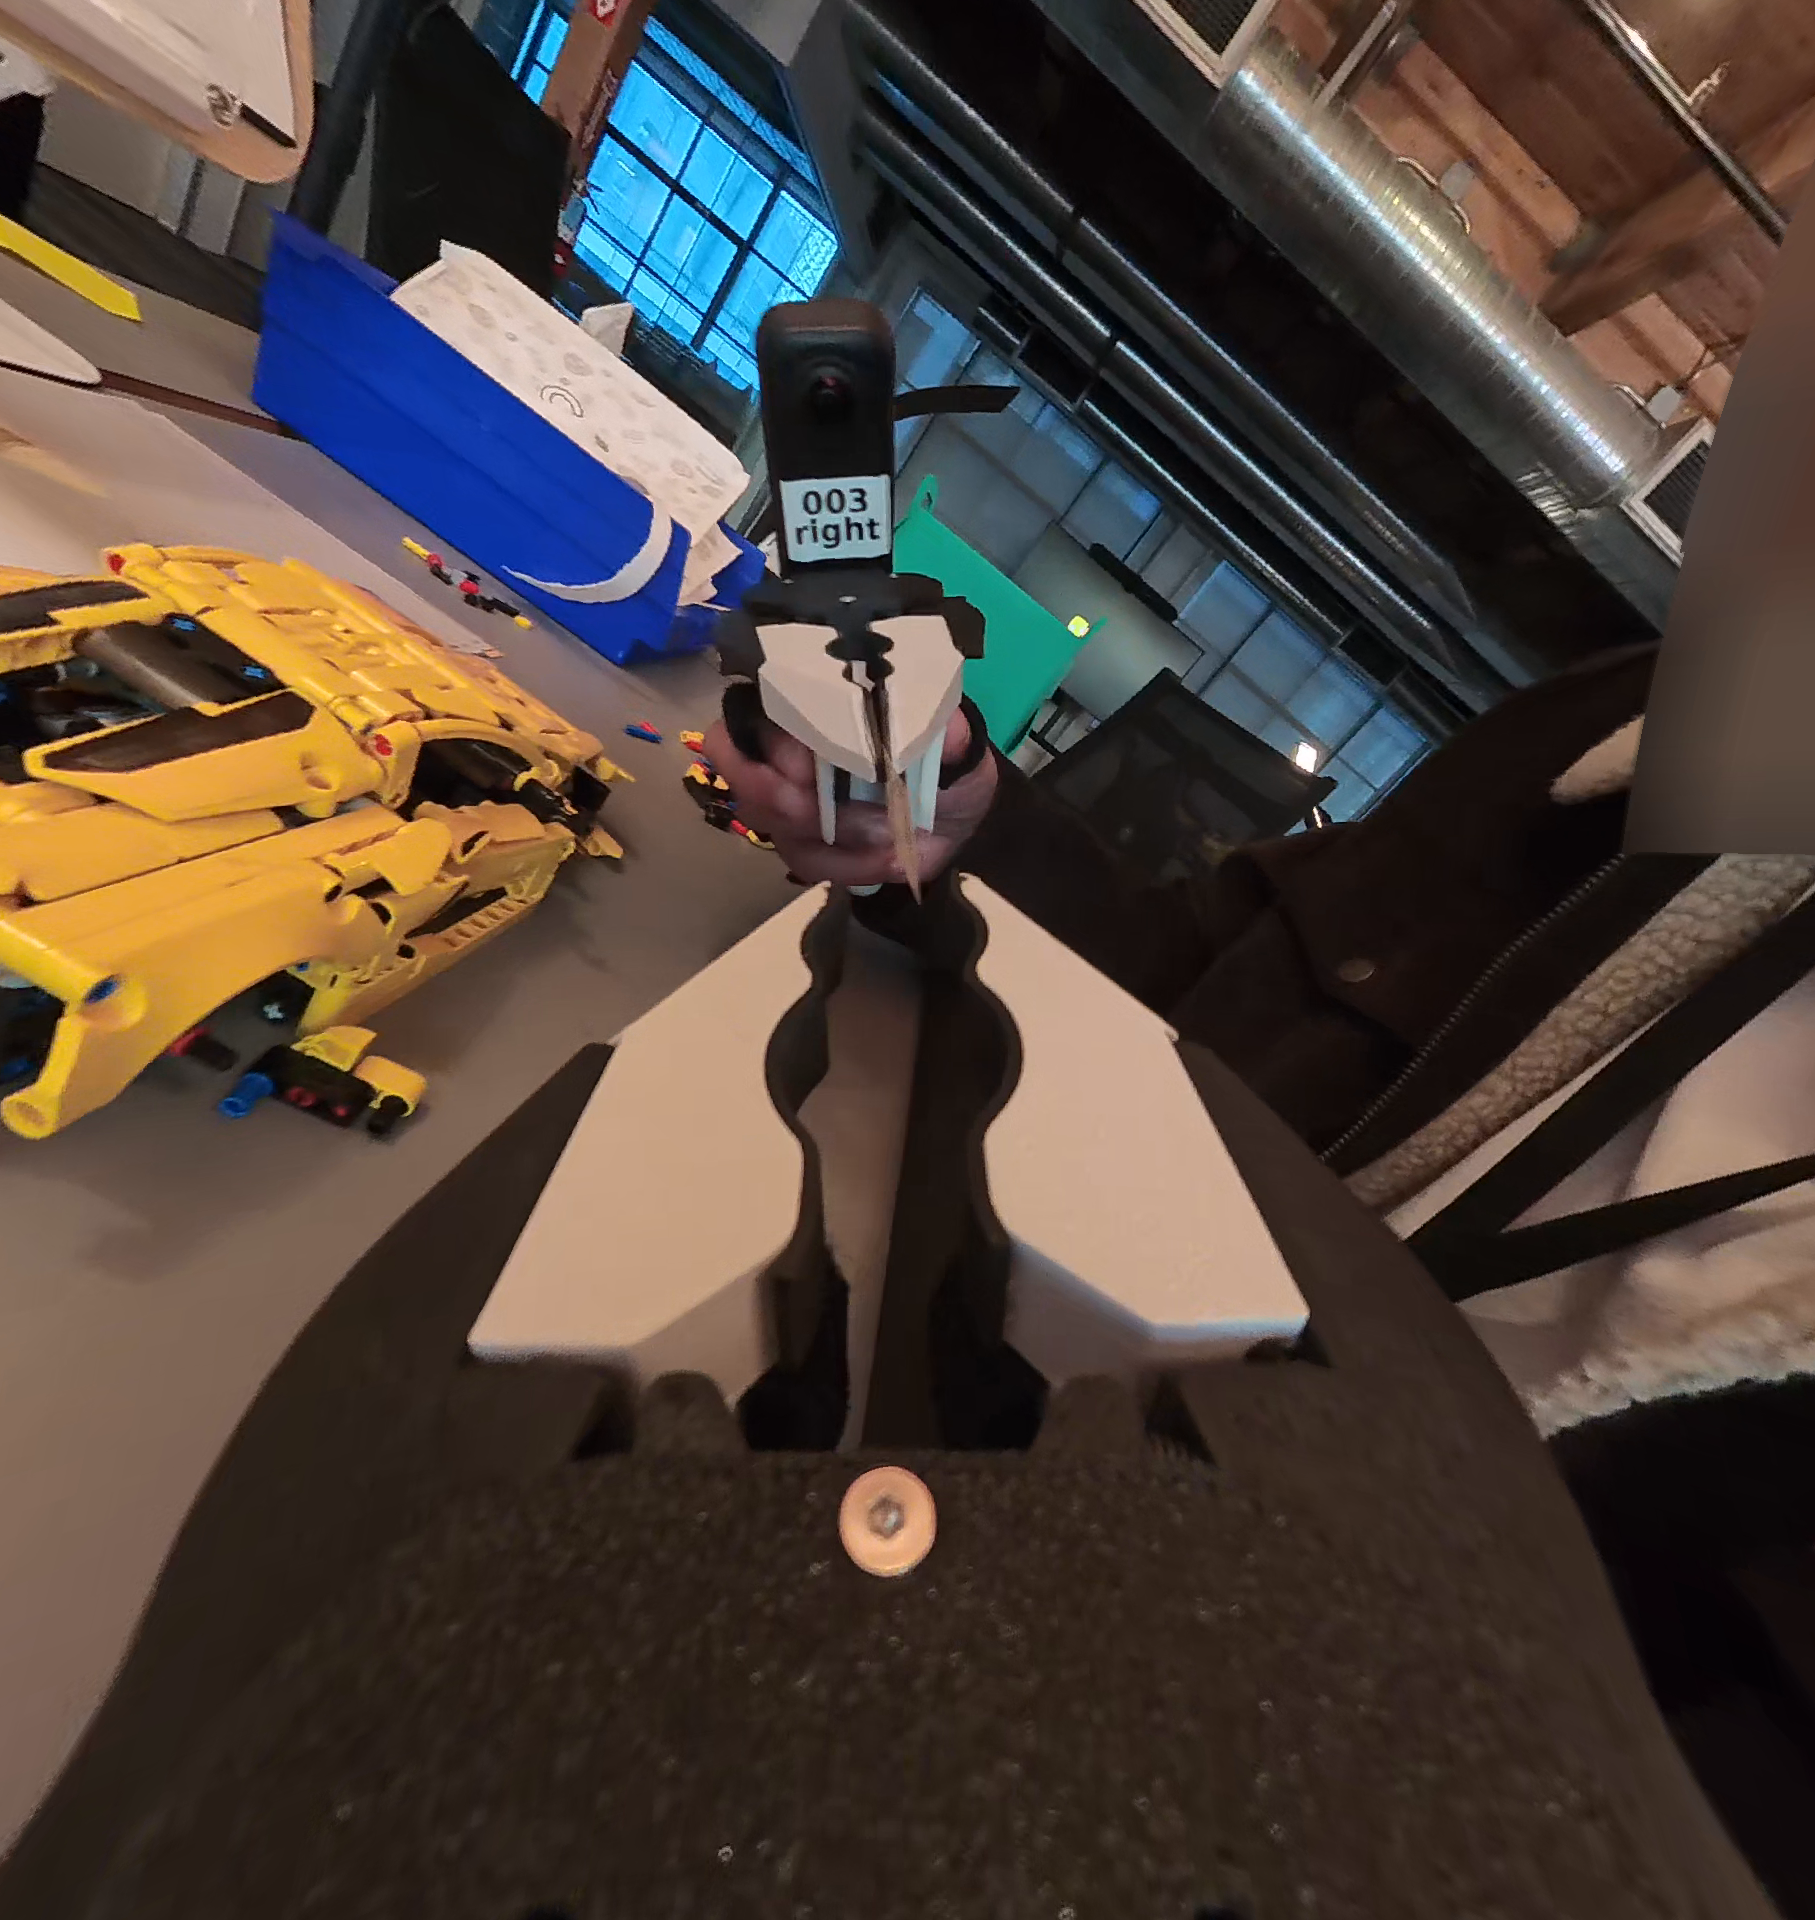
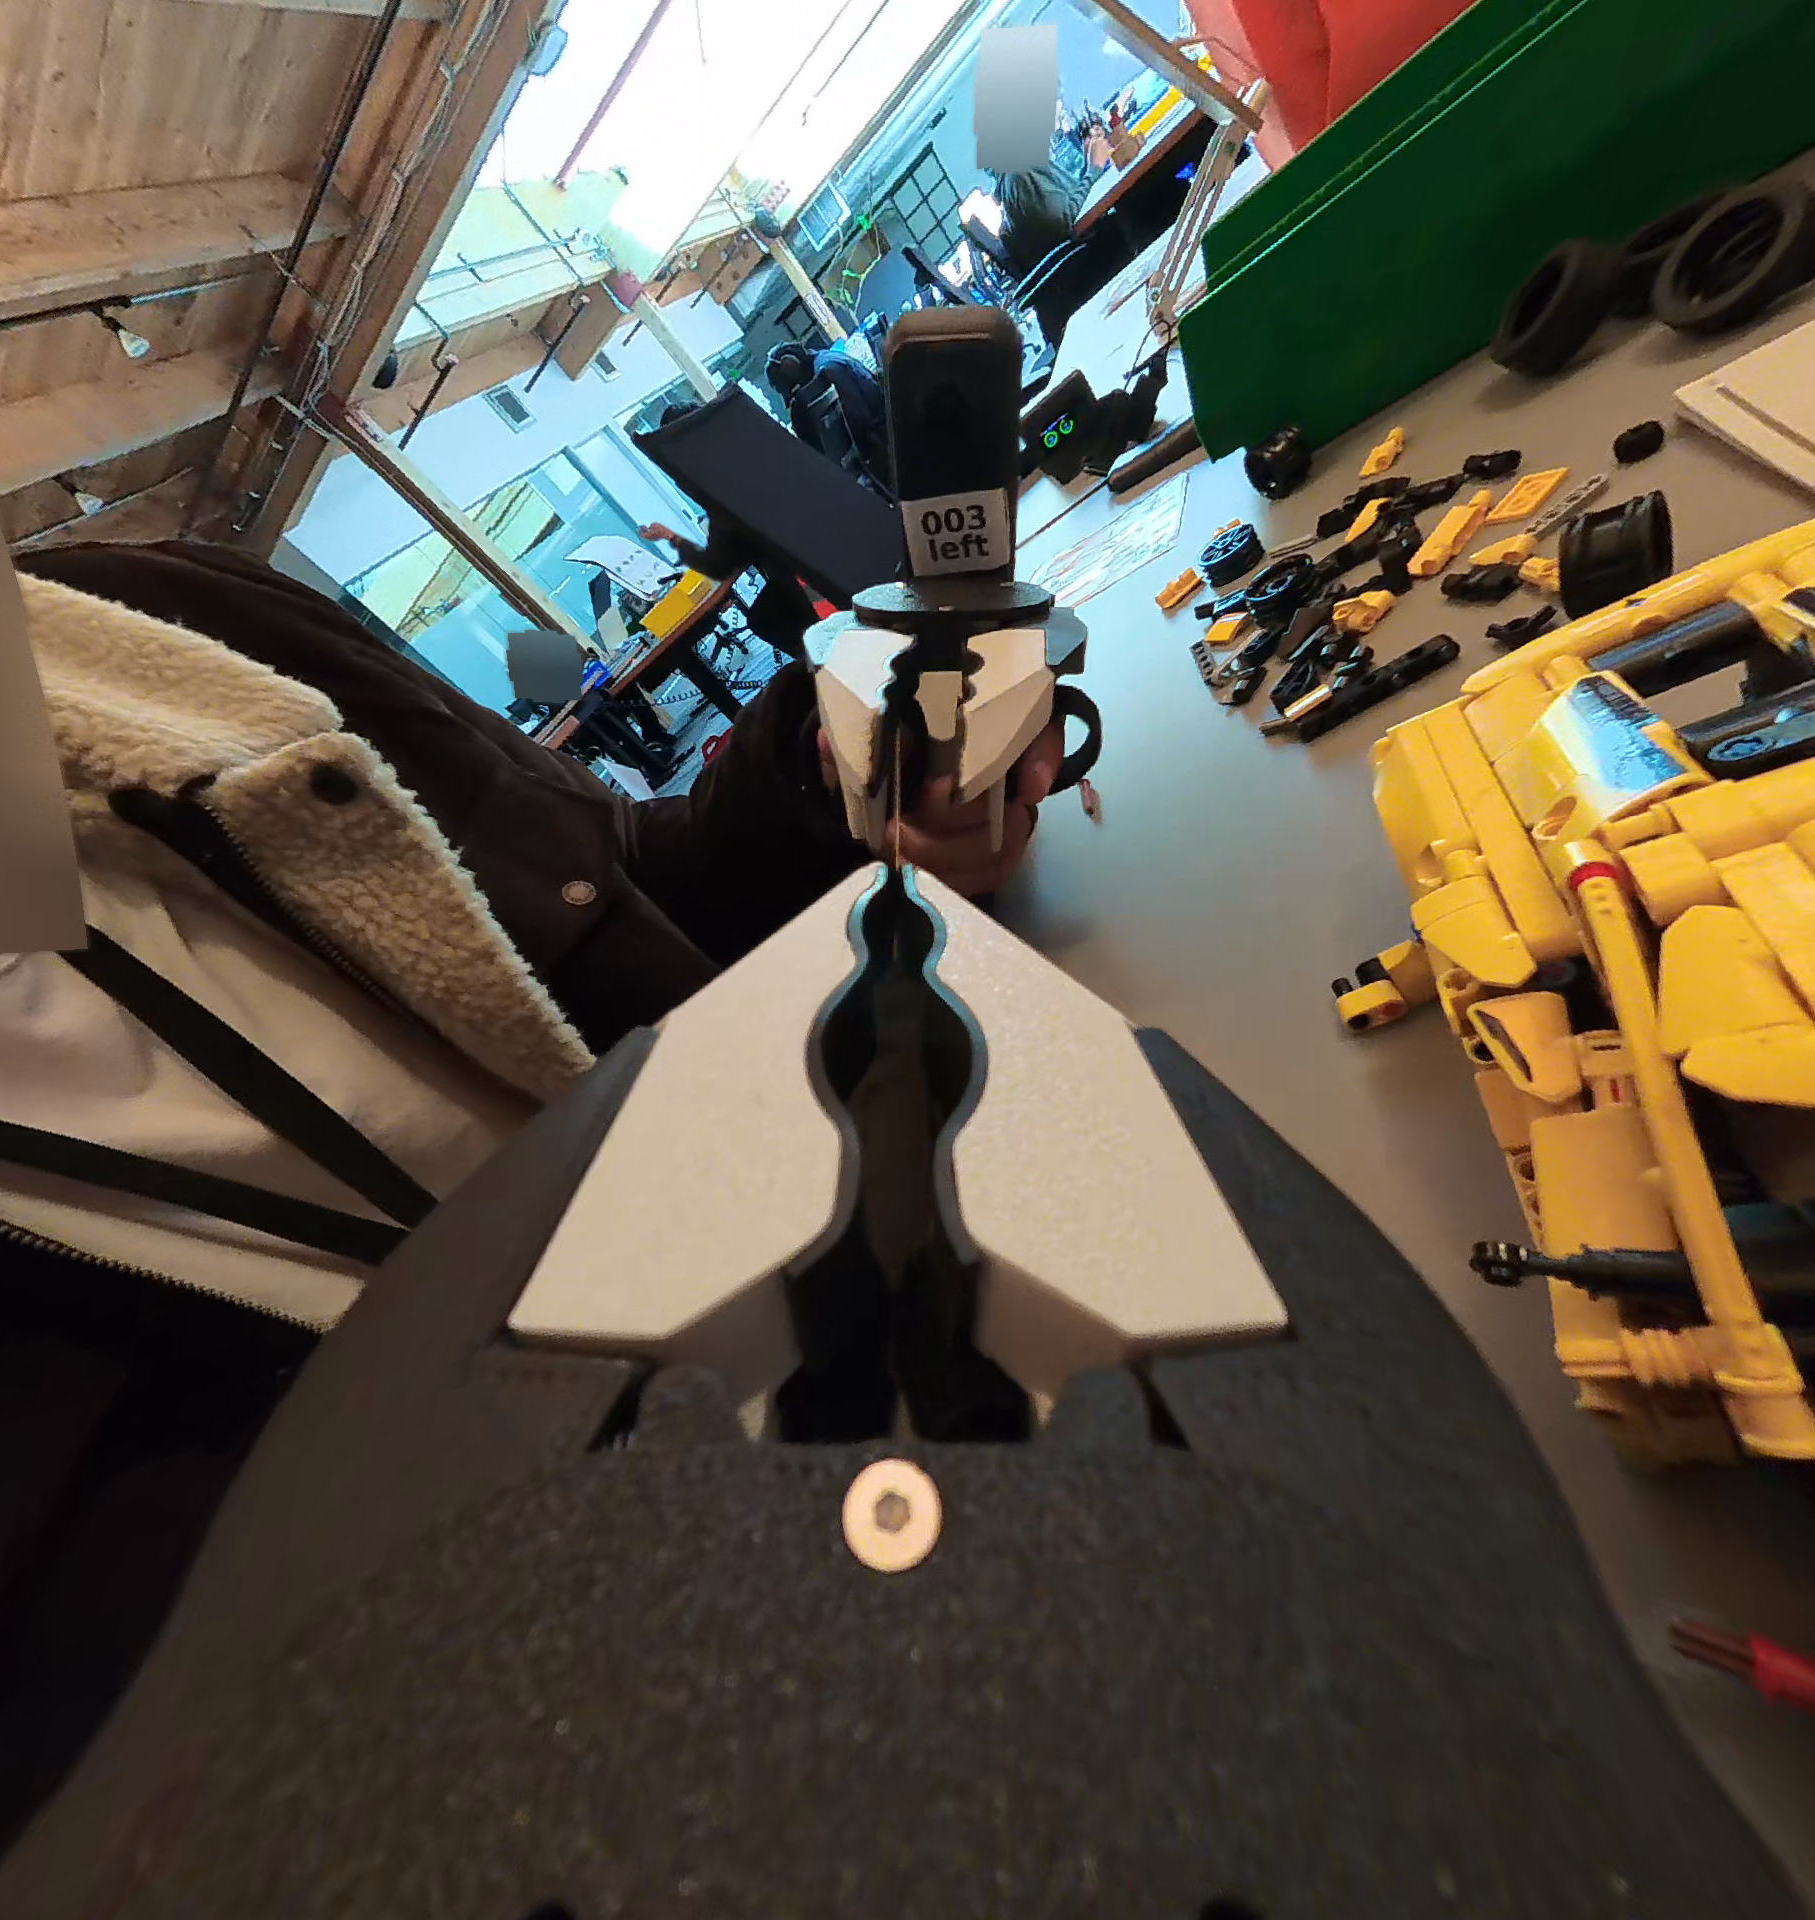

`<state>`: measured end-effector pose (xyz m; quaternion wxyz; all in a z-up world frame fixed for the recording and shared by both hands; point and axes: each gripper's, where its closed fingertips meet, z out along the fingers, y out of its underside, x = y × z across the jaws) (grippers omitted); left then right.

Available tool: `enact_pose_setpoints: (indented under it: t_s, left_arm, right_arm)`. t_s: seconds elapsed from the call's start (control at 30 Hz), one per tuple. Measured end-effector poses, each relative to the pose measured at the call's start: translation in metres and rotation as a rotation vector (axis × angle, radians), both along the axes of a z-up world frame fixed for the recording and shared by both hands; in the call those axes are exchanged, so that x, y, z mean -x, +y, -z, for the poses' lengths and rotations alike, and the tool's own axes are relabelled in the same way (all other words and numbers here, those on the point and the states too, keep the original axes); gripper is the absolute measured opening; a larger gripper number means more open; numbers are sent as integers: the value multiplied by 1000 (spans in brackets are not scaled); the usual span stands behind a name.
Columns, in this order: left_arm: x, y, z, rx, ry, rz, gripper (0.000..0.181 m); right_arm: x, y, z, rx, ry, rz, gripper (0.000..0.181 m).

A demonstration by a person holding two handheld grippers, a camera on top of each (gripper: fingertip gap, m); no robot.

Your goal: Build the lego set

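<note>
A large yellow lego car (image 1: 238,790) lies on the grey table, at the left in the left wrist view and at the right in the right wrist view (image 2: 1630,987). My two grippers face each other, tip to tip, above the table's near edge. A thin brown strip (image 1: 901,821), seen edge-on, runs between them; it also shows as a fine line in the right wrist view (image 2: 897,821). My left gripper (image 1: 895,894) and my right gripper (image 2: 895,883) both look shut on it. Each also shows in the other's view, the right (image 1: 872,717) and the left (image 2: 918,727).
Loose yellow and black lego parts (image 2: 1381,582) and black tyres (image 2: 1713,260) lie beyond the car, by a green bin (image 2: 1454,229). A blue bin with paper bags (image 1: 446,416) stands behind the car. Small pins and a subassembly (image 1: 342,1081) lie by the car. A person's coat is close behind. Left tips to right tips: about 5 cm. The subassembly (image 1: 342,1081) sits 12 cm or so from the ends of my left fingers. It is also in sight in the right wrist view (image 2: 1387,968).
</note>
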<state>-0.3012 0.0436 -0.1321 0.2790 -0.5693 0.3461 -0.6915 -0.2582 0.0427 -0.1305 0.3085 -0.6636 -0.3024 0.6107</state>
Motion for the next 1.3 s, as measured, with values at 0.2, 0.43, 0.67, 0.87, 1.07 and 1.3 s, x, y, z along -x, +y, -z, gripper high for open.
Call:
enact_pose_setpoints:
  t_s: [0.2, 0.43, 0.67, 0.87, 1.07, 1.3]
  left_arm:
    - [-1, 3, 3, -15, 17, -24, 18]
    - [-4, 1, 4, -19, 27, -15, 14]
    - [-4, 0, 4, -18, 31, -11, 4]
    - [-4, -1, 6, -14, 40, -2, 0]
    - [-4, 1, 7, 11, 45, -5, 0]
    - [1, 4, 4, 41, 18, -11, 0]
  right_arm:
    - [1, 2, 4, -8, -28, 17, 0]
    - [3, 1, 8, -9, -48, 9, 0]
    - [3, 0, 8, -5, -50, 3, 0]
    - [2, -1, 9, -15, -56, 1, 0]
    - [3, -6, 15, -241, -107, -30, 26]
    - [-5, -7, 31, -357, -189, -40, 37]
